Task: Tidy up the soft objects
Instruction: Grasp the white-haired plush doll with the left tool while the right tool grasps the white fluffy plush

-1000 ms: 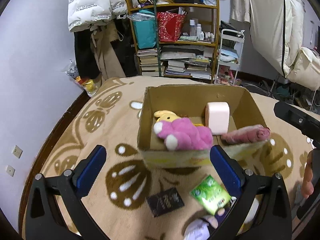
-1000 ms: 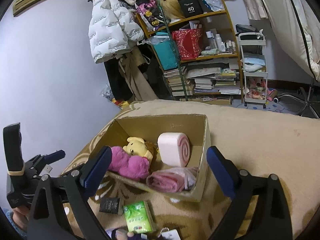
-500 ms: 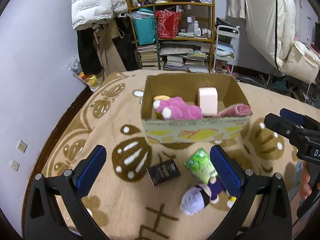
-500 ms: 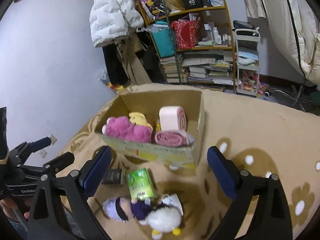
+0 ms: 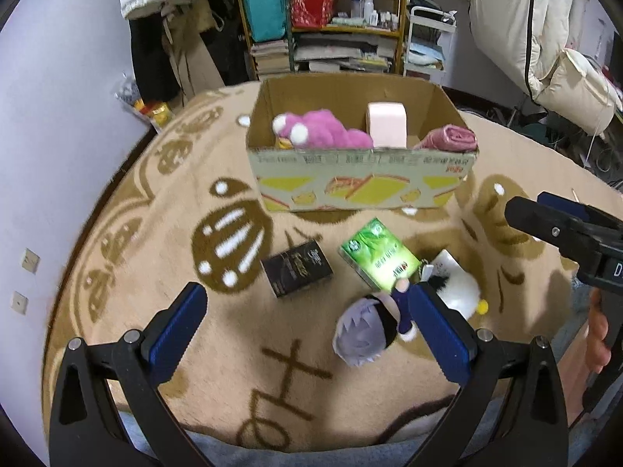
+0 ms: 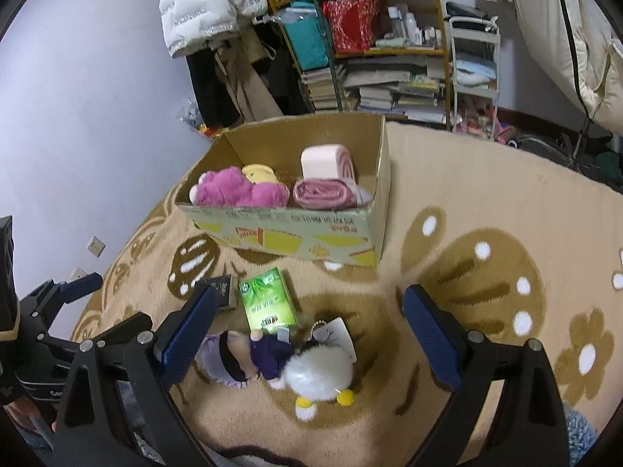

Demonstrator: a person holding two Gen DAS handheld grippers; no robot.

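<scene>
A cardboard box [image 5: 362,183] [image 6: 296,233] stands on the patterned rug, holding a pink plush [image 5: 327,136] [image 6: 237,190], a yellow plush [image 6: 259,173], a pale pink roll [image 5: 387,124] [image 6: 327,159] and a rolled pink cloth [image 5: 451,138] [image 6: 323,194]. In front of it lie a purple-haired doll [image 5: 366,336] [image 6: 241,358] and a white fluffy toy [image 5: 459,292] [image 6: 319,369]. My left gripper [image 5: 307,334] is open above the rug, left of the doll. My right gripper [image 6: 307,334] is open above the doll and white toy.
A green packet [image 5: 379,258] [image 6: 266,299] and a black box [image 5: 298,268] [image 6: 220,290] lie beside the doll. Shelves with books and bags [image 6: 373,50] stand behind the rug, a white jacket [image 6: 202,4] hangs at the wall, and a fingertip [image 5: 597,334] shows at the right edge.
Both grippers have pulled back and up from the box, so the doll, white toy, green packet and black box have come fully into view. Both stay open and empty.
</scene>
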